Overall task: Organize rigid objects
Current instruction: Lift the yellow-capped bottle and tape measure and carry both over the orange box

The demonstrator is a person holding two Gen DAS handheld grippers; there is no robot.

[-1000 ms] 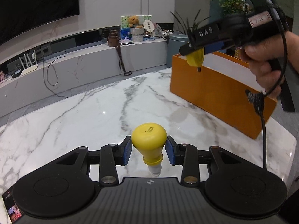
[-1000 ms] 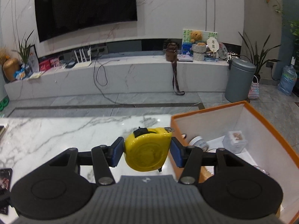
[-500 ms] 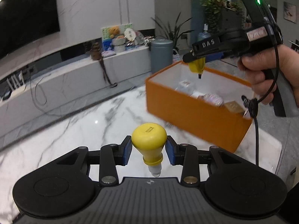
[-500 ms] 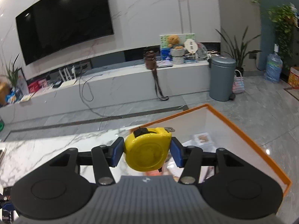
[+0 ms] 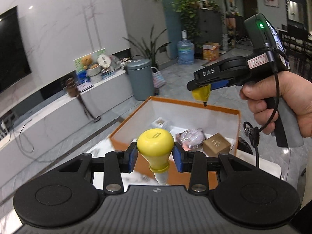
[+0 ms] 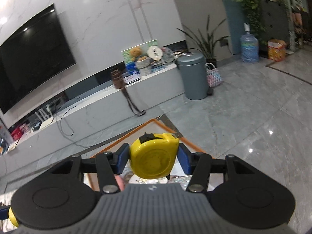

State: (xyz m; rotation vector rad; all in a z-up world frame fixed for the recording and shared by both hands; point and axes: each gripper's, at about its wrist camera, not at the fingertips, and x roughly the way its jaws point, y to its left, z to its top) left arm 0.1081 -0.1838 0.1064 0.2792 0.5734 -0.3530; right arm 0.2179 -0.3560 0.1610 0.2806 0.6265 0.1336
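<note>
Where the left wrist camera looks forward, the left gripper [image 5: 155,157] has its blue pads [image 5: 133,157] closed against a yellow bulb-shaped object [image 5: 155,146], which sits between them with its round head up and its pale narrow neck pointing down toward the camera. Beyond it stands the orange box [image 5: 126,124], open at the top and white inside, resting on the marble table [image 5: 101,150]. Inside the box lie a small white carton [image 5: 160,122], a shiny pinkish wrapped item [image 5: 190,137] and a tan cube [image 5: 216,144], the last two side by side near the front wall. Above the far rim of the box, the right gripper [image 5: 202,89] is held in the person's right hand [image 5: 278,105]; a yellow tape measure [image 5: 201,94] shows under its black fingers (only its lower part is visible from here). A grey bin [image 5: 141,79] stands on the floor behind the box.

In the right wrist view, the right gripper [image 6: 154,159] has its blue pads [image 6: 122,160] pressed on both sides of the tape measure [image 6: 153,159], flat face toward the camera and metal tab at the top right. Below and behind it the orange box's rim [image 6: 120,142] comes to a corner, and blurred contents show just under the tape measure. The grey bin [image 6: 195,76] and a black television [image 6: 33,58] are in the room beyond.
</note>
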